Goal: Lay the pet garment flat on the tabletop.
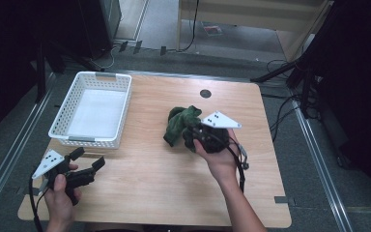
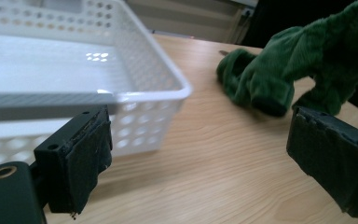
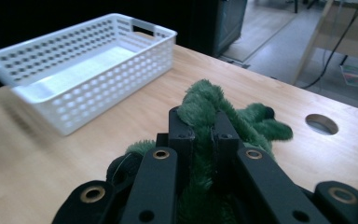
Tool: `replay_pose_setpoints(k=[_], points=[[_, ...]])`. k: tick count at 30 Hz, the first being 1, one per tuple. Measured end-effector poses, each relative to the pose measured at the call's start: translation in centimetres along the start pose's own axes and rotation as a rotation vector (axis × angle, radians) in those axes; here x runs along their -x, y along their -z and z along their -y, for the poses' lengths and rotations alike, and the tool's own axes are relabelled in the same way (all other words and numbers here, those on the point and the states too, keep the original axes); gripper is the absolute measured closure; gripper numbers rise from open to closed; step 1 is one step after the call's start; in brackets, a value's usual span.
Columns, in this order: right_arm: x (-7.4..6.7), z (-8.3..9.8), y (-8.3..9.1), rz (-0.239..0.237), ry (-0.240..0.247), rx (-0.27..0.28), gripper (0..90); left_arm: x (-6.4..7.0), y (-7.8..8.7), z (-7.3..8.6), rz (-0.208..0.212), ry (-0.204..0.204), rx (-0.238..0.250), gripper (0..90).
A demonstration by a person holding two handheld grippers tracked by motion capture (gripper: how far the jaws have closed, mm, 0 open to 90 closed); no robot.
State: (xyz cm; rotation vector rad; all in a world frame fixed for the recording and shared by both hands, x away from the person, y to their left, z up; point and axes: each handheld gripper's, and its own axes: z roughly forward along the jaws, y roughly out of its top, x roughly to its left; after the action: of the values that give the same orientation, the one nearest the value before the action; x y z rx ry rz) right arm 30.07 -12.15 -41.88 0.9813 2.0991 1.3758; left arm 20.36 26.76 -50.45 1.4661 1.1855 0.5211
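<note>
From above, the right gripper [image 1: 196, 131] clenches a green plush toy [image 1: 178, 124] over the table [image 1: 164, 193]; the left gripper [image 1: 88, 158] gapes. Left gripper view: basket [image 2: 168, 79] beyond its spread fingers [image 2: 81, 158] (nothing between). Right gripper view: fingers [image 3: 182, 123] pinch the toy.

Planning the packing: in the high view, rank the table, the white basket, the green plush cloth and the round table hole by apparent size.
1. table
2. white basket
3. green plush cloth, partly hidden by the right claw
4. round table hole
</note>
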Motion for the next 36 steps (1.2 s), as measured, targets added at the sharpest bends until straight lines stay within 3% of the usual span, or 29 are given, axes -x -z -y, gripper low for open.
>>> replay_pose_setpoints(k=[2,3,5,6,7,8,10,11,13,14,16,17,18,19,21,25,26,27,31,36], points=[[-1.0,1.0,1.2,-0.022,-0.006,-0.003,83.5,1.3,-0.9,-0.5,0.024,-0.022,-0.001,7.2],[-1.7,1.9,1.8,-0.028,-0.002,-0.011,83.3,1.3,-0.9,-0.5,0.024,-0.022,-0.001,7.2],[-2.1,2.4,2.2,-0.036,-0.002,-0.026,82.8,2.4,-1.7,-1.1,0.042,-0.051,0.001,7.2],[-2.7,4.1,3.1,-0.109,-0.014,-0.074,75.2,3.1,-2.4,-1.8,0.054,-0.065,0.011,7.2],[-2.8,4.6,3.5,-0.137,-0.022,-0.078,66.4,3.4,-2.8,-2.3,0.062,-0.07,0.018,7.2],[-2.8,4.6,3.5,-0.137,-0.022,-0.078,66.4,3.4,-2.8,-2.3,0.062,-0.07,0.018,7.2],[-2.8,5.8,5.4,-0.178,-0.038,-0.069,37.2,4.2,-3.7,-3.6,0.075,-0.09,0.037,7.2],[-2.5,5.7,5.7,-0.185,-0.034,-0.071,36.0,4.2,-3.7,-3.6,0.075,-0.09,0.037,7.2],[-2.1,5.7,6.0,-0.17,-0.027,-0.066,36.7,4.6,-4.3,-4.0,0.087,-0.112,0.04,7.2],[-1.4,5.5,6.2,-0.138,-0.031,-0.049,39.8,4.6,-4.5,-3.9,0.098,-0.119,0.04,7.2],[0.0,5.4,5.6,-0.13,-0.103,-0.033,44.3,4.5,-5.1,-3.5,0.11,-0.123,0.014,7.2],[0.4,5.4,5.0,-0.119,-0.126,-0.041,45.9,4.4,-5.5,-3.2,0.107,-0.127,-0.009,7.3],[0.7,5.4,4.1,-0.103,-0.13,-0.064,46.1,4.3,-5.8,-2.9,0.098,-0.125,-0.025,8.4],[0.7,5.4,3.1,-0.089,-0.126,-0.094,46.4,4.4,-6.1,-2.5,0.081,-0.116,-0.033,15.3],[0.7,5.8,0.8,-0.059,-0.127,-0.14,46.6,4.5,-6.8,-1.9,0.086,-0.098,-0.057,17.9],[0.5,7.5,-3.4,-0.075,-0.185,-0.223,45.7,5.6,-8.3,-0.8,0.138,-0.1,-0.109,18.2],[0.5,8.0,-4.0,-0.099,-0.195,-0.253,47.1,5.8,-8.7,-0.6,0.15,-0.104,-0.129,18.2],[0.4,8.6,-4.4,-0.114,-0.201,-0.28,54.2,6.0,-9.1,-0.3,0.156,-0.101,-0.146,18.2],[-0.4,10.1,-4.5,-0.171,-0.186,-0.319,69.2,6.4,-10.2,0.8,0.146,-0.097,-0.219,18.2],[-0.9,10.8,-3.9,-0.208,-0.16,-0.316,75.7,6.7,-10.9,1.8,0.129,-0.092,-0.291,18.2]])
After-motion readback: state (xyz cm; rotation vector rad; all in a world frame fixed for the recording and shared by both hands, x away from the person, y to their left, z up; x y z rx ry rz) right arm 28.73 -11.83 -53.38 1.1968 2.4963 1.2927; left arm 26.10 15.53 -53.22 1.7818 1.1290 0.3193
